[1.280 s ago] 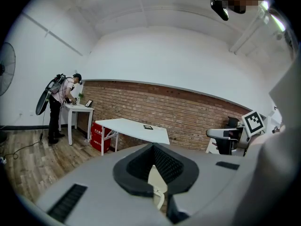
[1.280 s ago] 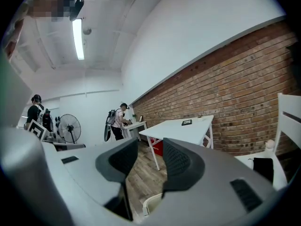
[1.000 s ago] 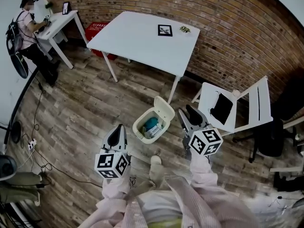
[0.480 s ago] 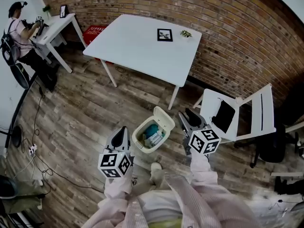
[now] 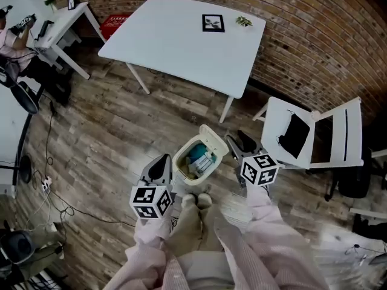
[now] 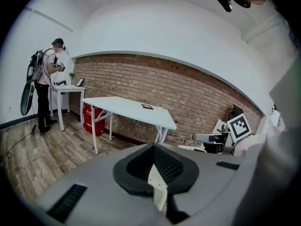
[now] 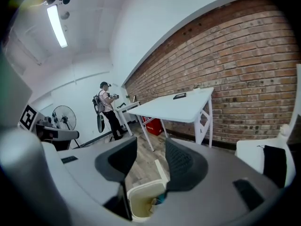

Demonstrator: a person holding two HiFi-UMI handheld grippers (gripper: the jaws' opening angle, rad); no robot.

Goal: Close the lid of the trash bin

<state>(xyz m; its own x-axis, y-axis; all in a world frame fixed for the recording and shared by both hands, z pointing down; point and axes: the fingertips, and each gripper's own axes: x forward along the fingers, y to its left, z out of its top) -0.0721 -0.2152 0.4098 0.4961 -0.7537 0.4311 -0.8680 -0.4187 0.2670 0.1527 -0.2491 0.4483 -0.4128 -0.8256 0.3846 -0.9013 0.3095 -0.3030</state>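
While the white table (image 5: 181,41) and the folding chair (image 5: 284,132) stand well apart from it by the brick wall, the trash bin (image 5: 177,162) sits on the wood floor just ahead of me, between my two tools, with rubbish showing inside. Its lid (image 5: 216,141) is tipped up and back at the far rim, on the side nearer my right gripper (image 5: 237,139), so I judge the closing not yet begun and this the approach. That gripper's jaws have just spread wider and stand apart, nothing between them, looking down at the bin's mouth. My left gripper (image 5: 163,160) hangs just beside the near-left rim, jaws drawn together at the tips, empty. Next I should bring the right one behind the lid's top edge and push it forward and down until it seats.
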